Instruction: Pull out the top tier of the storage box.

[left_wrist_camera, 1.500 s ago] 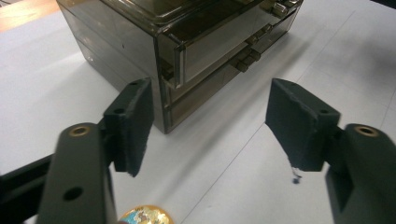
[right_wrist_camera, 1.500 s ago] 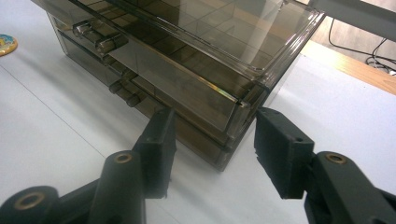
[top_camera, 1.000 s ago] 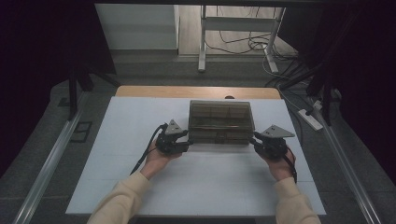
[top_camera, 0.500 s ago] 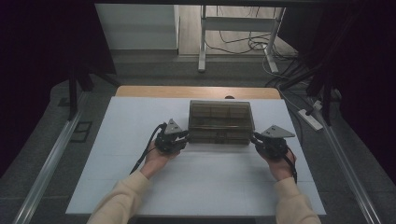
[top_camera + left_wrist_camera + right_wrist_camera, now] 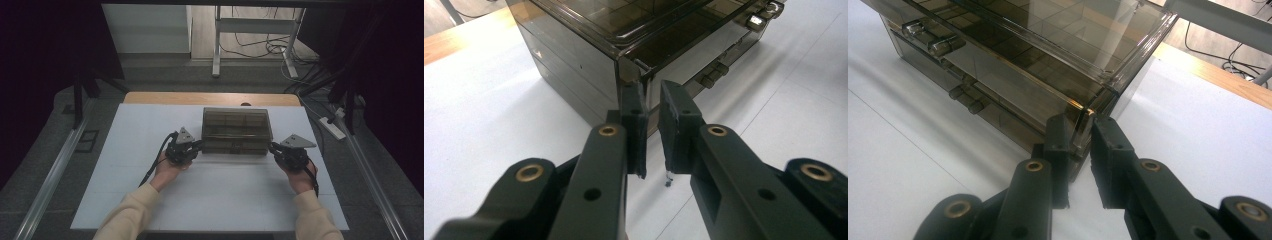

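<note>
Box [image 5: 236,131] sits at the worktop's [image 5: 125,150] 12 o'clock half, long side facing you, drawer knobs toward 6 o'clock. Smoky clear plastic, several shallow drawers, all pushed in as far as I can tell.

You have the left gripper [image 5: 192,148] at the box's front corner at 9 o'clock and the right gripper [image 5: 274,148] at the front corner at 3 o'clock. Mirror-image hold: one corner each, so the box stays square and does not swing when it moves.

Left gripper view: jaws have just been closing and now pinch the corner edge of the box wall, narrow gap, wall between the pads. Right gripper view: same, jaws have just been closing onto the other front corner post.

Judgement: you grip thin vertical edges because the box is too wide for either gripper. Slick plastic; a pinch this small could slip if you lift unevenly.
</note>
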{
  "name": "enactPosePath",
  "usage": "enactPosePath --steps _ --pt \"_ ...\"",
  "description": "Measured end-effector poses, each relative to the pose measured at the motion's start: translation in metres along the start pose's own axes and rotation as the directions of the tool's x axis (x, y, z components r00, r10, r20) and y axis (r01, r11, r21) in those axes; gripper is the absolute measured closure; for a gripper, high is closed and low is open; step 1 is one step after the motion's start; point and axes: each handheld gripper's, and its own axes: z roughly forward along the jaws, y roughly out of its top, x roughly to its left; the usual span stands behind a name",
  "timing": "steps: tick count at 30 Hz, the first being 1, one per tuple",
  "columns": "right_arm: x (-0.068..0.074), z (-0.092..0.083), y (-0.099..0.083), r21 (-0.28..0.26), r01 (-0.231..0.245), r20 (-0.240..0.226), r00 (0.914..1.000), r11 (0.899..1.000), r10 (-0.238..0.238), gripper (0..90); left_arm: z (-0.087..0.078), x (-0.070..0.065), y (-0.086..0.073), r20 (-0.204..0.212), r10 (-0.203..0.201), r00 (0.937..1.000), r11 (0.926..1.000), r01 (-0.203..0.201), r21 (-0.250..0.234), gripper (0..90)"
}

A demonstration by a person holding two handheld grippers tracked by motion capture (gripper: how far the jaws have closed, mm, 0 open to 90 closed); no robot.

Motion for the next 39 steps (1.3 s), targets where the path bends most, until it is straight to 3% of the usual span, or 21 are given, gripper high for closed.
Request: enactPosePath --steps 39 --pt "0.003 -0.0064 -0.0008 0.011 -0.004 -0.008 1.0 1.0 0.004 77.8 -0.0036 -0.0051 -0.0019 0.004 0.025 0.9997 0.9997 -0.025 0.01 81.8"
